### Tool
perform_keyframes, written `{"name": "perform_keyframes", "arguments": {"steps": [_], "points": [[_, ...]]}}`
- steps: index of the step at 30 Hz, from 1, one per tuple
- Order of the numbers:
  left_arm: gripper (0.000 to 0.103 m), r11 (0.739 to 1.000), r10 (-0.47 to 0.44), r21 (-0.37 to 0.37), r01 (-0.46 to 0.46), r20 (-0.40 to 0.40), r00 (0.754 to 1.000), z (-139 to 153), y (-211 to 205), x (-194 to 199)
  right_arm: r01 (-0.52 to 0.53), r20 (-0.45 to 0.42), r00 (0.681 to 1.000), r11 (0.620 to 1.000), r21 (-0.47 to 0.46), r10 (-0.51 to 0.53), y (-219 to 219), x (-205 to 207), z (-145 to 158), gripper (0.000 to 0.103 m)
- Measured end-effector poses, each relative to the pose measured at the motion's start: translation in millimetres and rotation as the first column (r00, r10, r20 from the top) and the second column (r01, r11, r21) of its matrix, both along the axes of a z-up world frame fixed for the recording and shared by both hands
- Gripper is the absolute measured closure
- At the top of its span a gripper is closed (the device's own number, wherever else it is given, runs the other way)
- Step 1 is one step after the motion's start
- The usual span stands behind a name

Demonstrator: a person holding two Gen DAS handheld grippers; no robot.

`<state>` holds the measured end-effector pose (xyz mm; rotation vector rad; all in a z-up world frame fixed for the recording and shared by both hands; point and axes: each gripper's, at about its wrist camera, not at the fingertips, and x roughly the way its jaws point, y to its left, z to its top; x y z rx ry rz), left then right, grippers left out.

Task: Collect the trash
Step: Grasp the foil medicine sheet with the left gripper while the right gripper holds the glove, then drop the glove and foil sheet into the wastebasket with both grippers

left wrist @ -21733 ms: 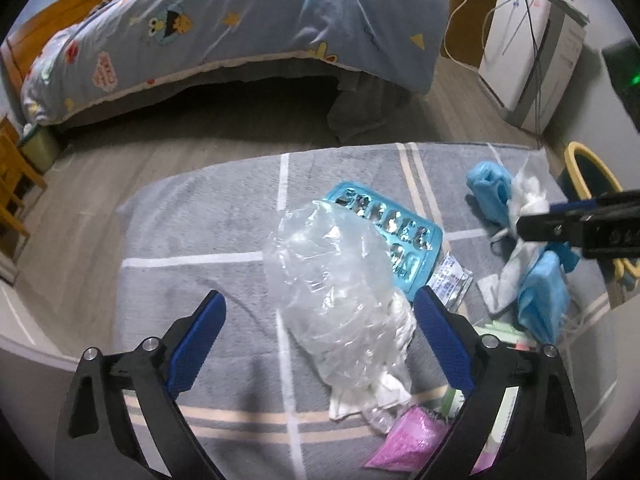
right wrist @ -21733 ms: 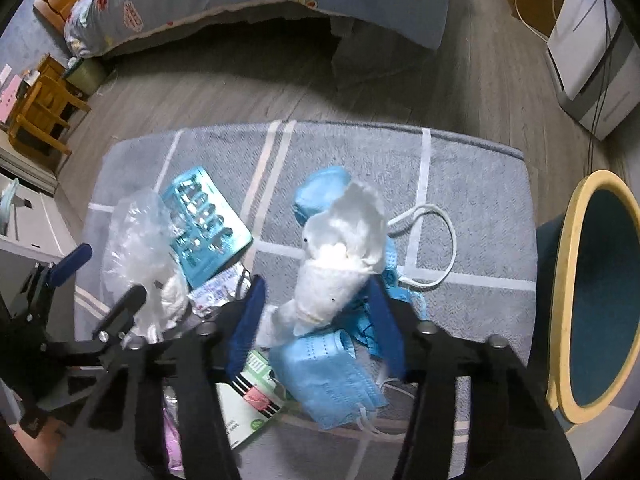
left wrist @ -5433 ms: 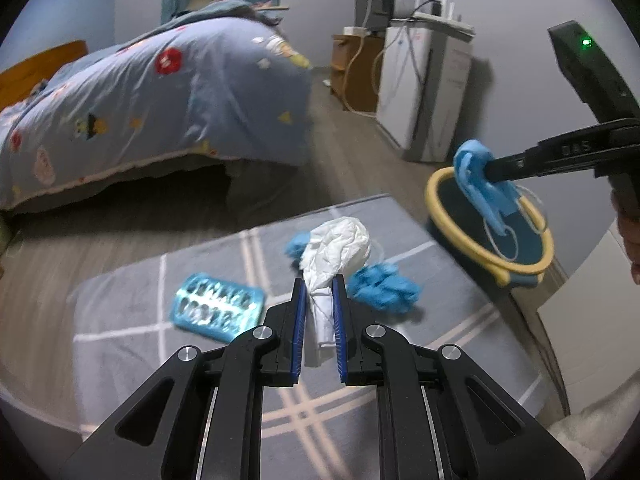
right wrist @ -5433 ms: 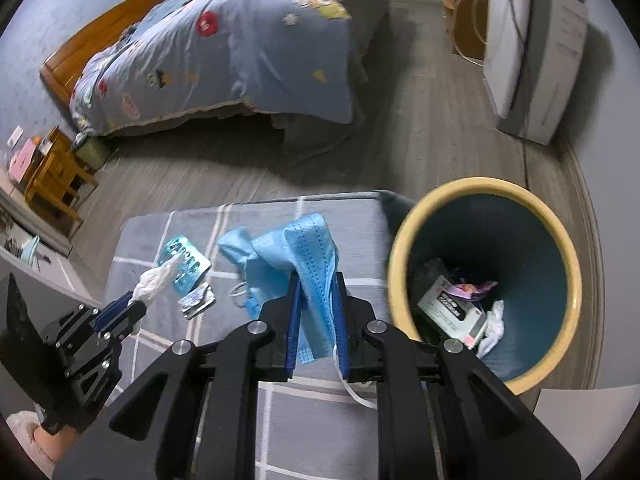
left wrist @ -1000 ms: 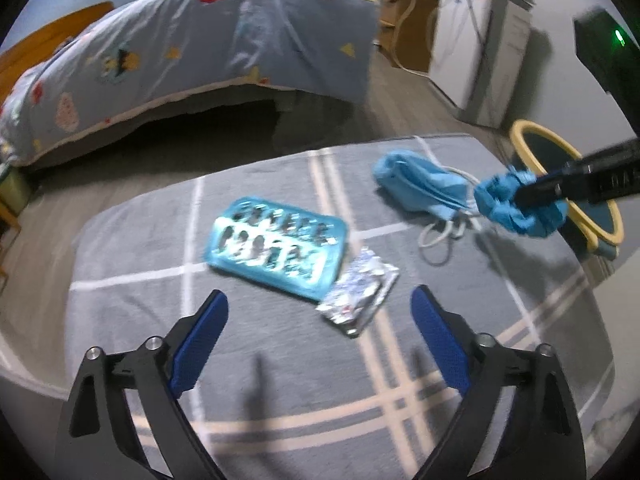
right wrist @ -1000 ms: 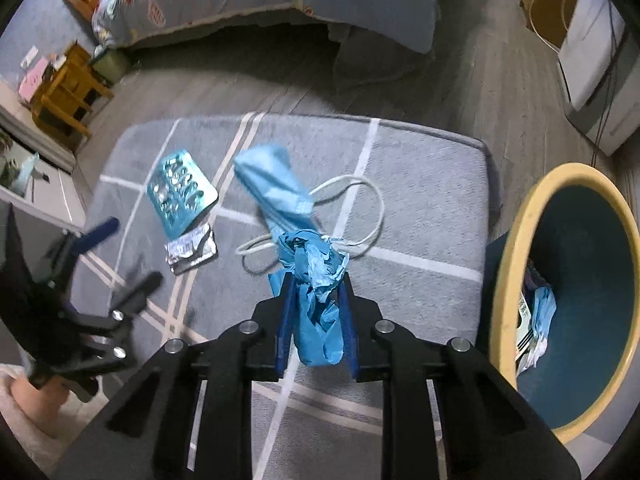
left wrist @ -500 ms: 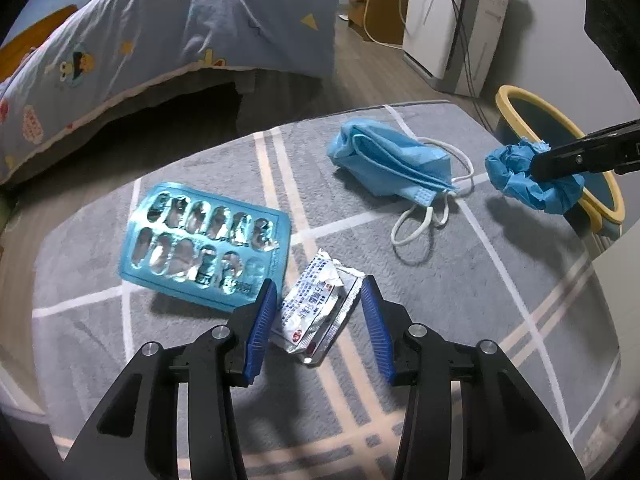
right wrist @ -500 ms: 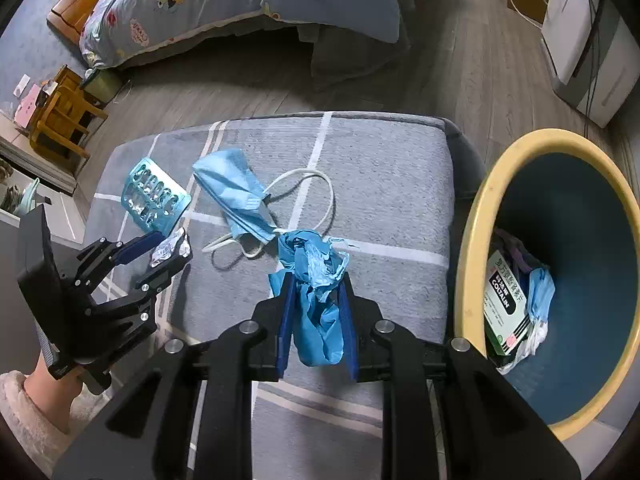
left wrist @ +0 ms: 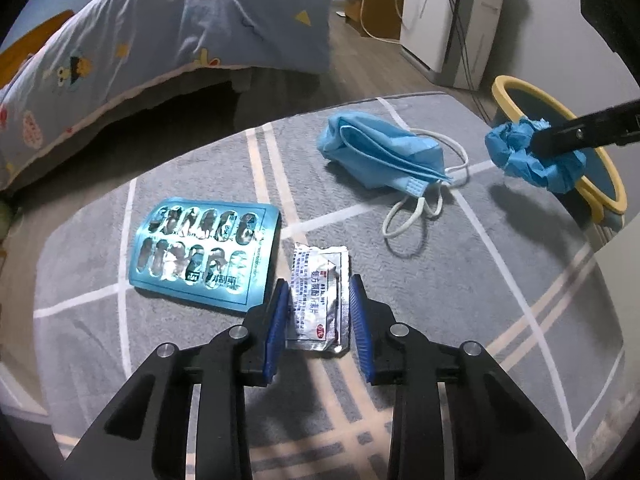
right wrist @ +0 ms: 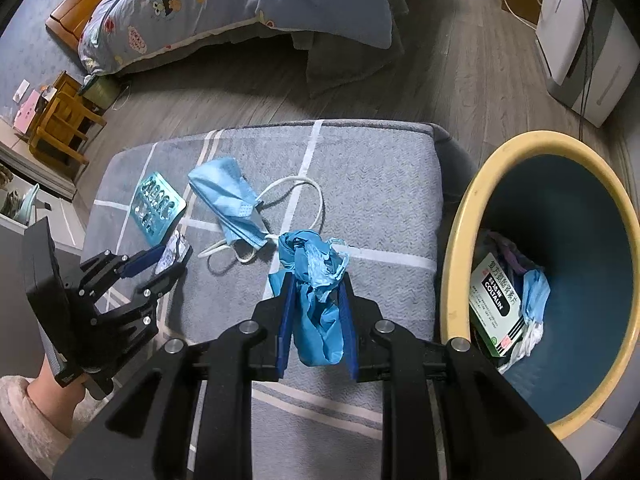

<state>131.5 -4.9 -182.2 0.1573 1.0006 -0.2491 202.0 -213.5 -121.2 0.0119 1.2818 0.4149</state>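
Yellow-rimmed teal plastic bin [right wrist: 460, 280] is sitting beside grey checked ottoman [right wrist: 380, 184], prob. for short drops. R gripper [right wrist: 316, 312] is clenching crumpled blue nitrile glove [right wrist: 316, 280] near rim. L gripper [left wrist: 318, 316], jaws narrowed, is bracketing silver foil medicine sachet [left wrist: 318, 296] on ottoman; contact unclear.

Grey bench cover [left wrist: 500, 280] with white and peach check lines; light blue face mask [left wrist: 380, 156] with white loops; teal blister pack [left wrist: 204, 252]; silver sachet [left wrist: 318, 296] printed blue and red; crumpled blue glove [right wrist: 316, 292]; yellow-rimmed, dark teal bin [right wrist: 460, 240]; blue-padded black grippers.
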Motion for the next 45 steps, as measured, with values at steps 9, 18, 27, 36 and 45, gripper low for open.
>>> {"name": "perform_keyframes", "arguments": {"steps": [9, 18, 27, 36, 45], "points": [[0.071, 0.999, 0.002, -0.038, 0.001, 0.073, 0.997, 33, -2, -10, 0.029, 0.037, 0.999, 1.0, 0.004, -0.029, -2, -4, 21, 0.082], [0.071, 0.998, -0.037, -0.049, 0.044, 0.121, 0.992, 62, -22, -24, 0.061, 0.083, 0.995, 0.998, 0.001, -0.06, -13, -13, 45, 0.082], [0.071, 0.991, -0.107, -0.059, 0.117, 0.146, 0.983, 75, -62, -25, 0.126, 0.106, 0.986, 0.992, 0.015, -0.127, -52, -15, 55, 0.082], [0.071, 0.974, -0.202, -0.075, 0.214, 0.138, 0.97, 78, -128, -25, 0.276, 0.11, 0.954, 0.96, 0.045, -0.28, -128, -10, 53, 0.082], [0.071, 0.948, -0.279, -0.124, 0.292, 0.109, 0.954, 83, -191, -18, 0.424, 0.078, 0.902, 0.905, 0.034, -0.425, -199, -9, 30, 0.082]]}}
